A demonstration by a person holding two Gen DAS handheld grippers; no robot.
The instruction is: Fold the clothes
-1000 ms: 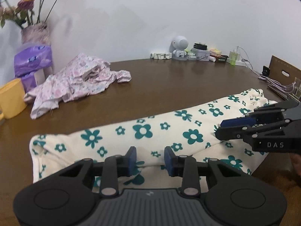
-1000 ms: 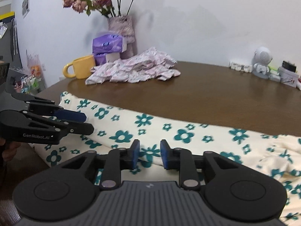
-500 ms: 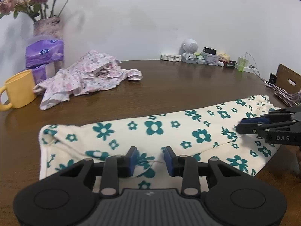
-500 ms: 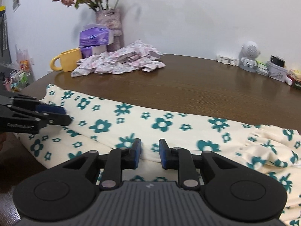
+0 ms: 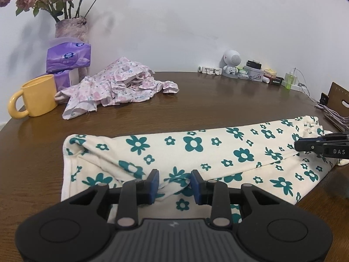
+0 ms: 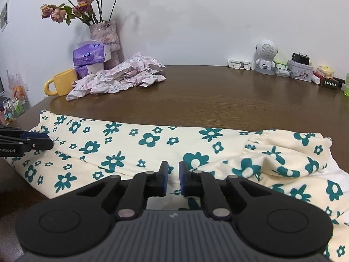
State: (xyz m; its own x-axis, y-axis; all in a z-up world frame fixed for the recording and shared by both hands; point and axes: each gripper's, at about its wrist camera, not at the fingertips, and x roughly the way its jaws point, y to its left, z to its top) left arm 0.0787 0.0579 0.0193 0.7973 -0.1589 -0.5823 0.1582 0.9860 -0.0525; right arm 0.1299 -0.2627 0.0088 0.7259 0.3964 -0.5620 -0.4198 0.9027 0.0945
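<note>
A cream garment printed with teal flowers is laid lengthwise along the near edge of the round brown table, folded into a long band. The left gripper is held low over the band's near edge, its jaws partly apart with a raised pucker of the fabric caught between the blue pads; whether the pads press on it cannot be told. The right gripper is seen further along the same cloth, towards the ruffled end, its jaws closing to a narrow gap above the fabric, with no cloth visibly pinched. Each gripper's tip is also seen at the edge of the other's view. A crumpled pink floral garment is left well apart near the far side, beside a yellow mug, purple tissue packs and a vase of dried roses.
</note>
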